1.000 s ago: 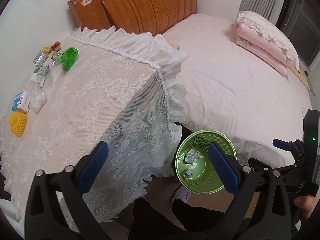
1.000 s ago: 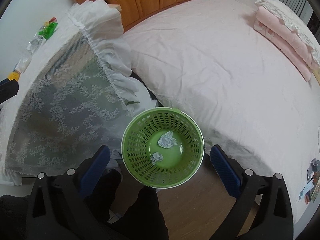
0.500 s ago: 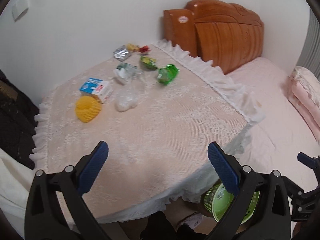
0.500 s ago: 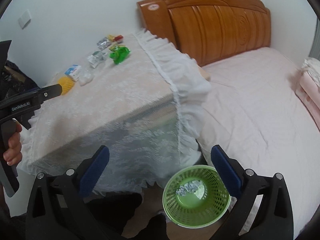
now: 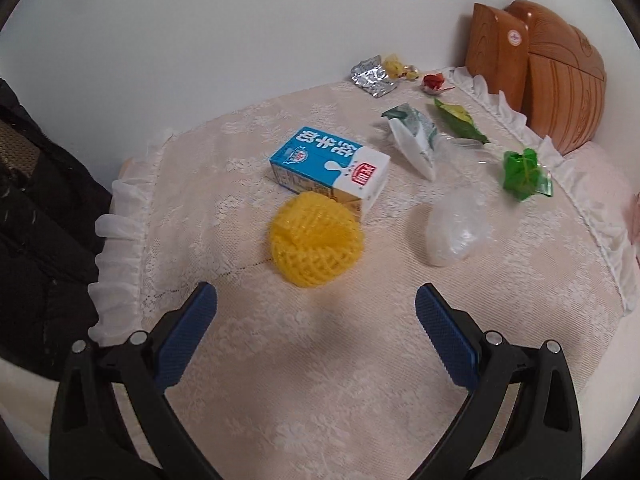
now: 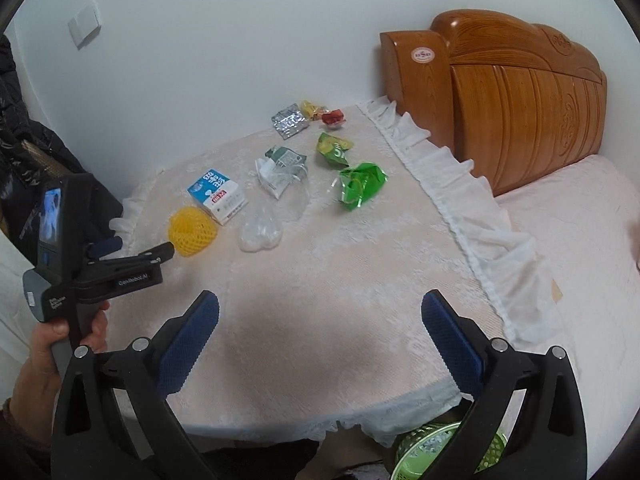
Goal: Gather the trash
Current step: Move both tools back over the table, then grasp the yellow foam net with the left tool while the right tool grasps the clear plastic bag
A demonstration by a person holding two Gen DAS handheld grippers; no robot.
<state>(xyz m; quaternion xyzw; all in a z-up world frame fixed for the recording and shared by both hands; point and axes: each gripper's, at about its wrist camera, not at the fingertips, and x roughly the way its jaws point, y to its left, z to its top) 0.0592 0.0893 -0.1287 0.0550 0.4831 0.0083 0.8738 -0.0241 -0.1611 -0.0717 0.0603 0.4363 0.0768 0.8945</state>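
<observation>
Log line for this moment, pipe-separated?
phase: approach | left gripper: open, near yellow net | right gripper: open, empty | trash on table | bin: below edge

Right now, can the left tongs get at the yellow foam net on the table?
Probably yes. The left tongs are open and point at the yellow foam net, with only bare tablecloth between them. The milk carton sits behind it.

Lace tablecloth (image 6: 360,264) with white ruffle trim covers the table — pushed up against a white wall (image 6: 240,40). Carved wooden headboard (image 6: 520,92) at right, pink bedsheet (image 6: 580,216) beside it. Light switch (image 6: 85,26) upper left — dark clothing (image 5: 36,208) hangs at the left edge.
</observation>
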